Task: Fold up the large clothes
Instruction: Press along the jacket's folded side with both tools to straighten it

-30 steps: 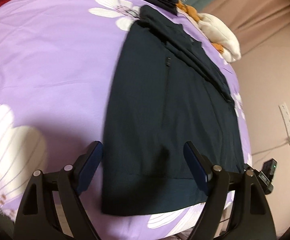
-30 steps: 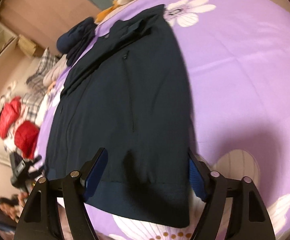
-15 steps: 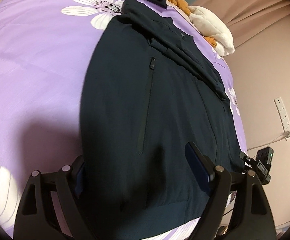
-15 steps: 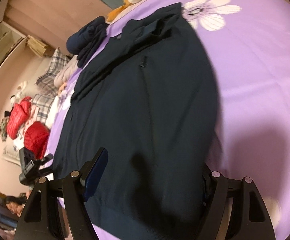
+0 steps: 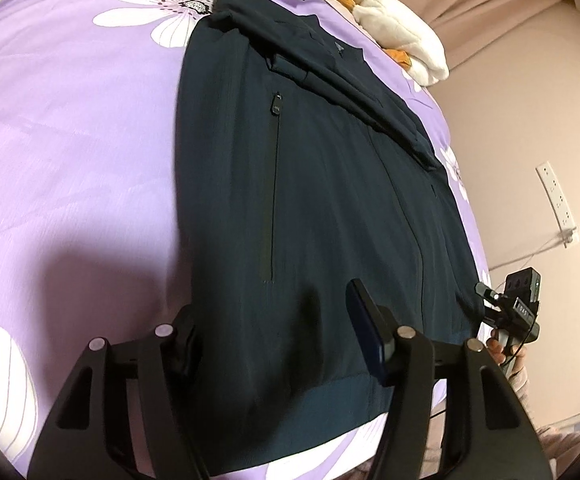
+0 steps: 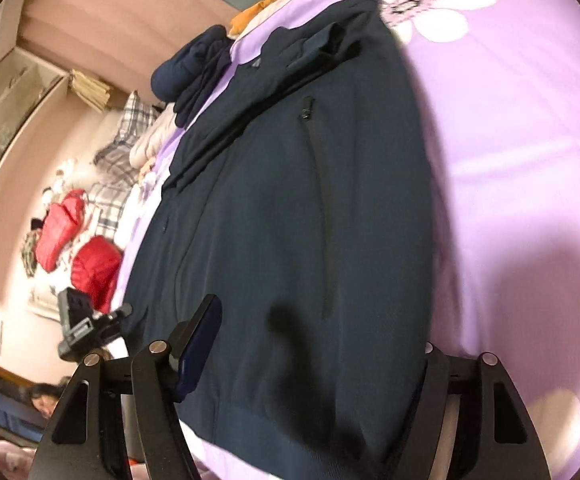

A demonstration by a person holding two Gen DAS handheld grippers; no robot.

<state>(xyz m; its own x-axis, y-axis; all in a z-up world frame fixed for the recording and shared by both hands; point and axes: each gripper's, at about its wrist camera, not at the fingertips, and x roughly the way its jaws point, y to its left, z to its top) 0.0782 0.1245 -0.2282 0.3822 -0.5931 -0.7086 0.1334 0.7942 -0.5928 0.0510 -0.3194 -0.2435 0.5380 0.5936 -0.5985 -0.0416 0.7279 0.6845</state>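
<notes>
A dark navy zip jacket (image 5: pixel 329 200) lies flat on the purple flowered bedspread (image 5: pixel 70 120), hem towards me. My left gripper (image 5: pixel 274 332) straddles the hem's left corner. One finger (image 5: pixel 363 328) rests over the cloth and the other sits at the jacket's side edge, partly hidden. Its jaws are closing, with fabric between them but not pinched. In the right wrist view the jacket (image 6: pixel 290 220) fills the middle. My right gripper (image 6: pixel 313 344) straddles the hem's right corner in the same way, jaws closing slightly, and its outer finger is hidden by the edge.
A stack of folded dark clothes (image 6: pixel 194 72) and a white-and-orange plush toy (image 5: pixel 401 36) lie at the bed's far end. A wall power strip (image 5: pixel 557 204) is on the right. Red jackets (image 6: pixel 90 256) and plaid cloth (image 6: pixel 122 148) lie beside the bed.
Both grippers moved forward over the hem, so the jacket now lies between each pair of fingers. The outer fingers reached the jacket's side edges. The left jaws have narrowed.
</notes>
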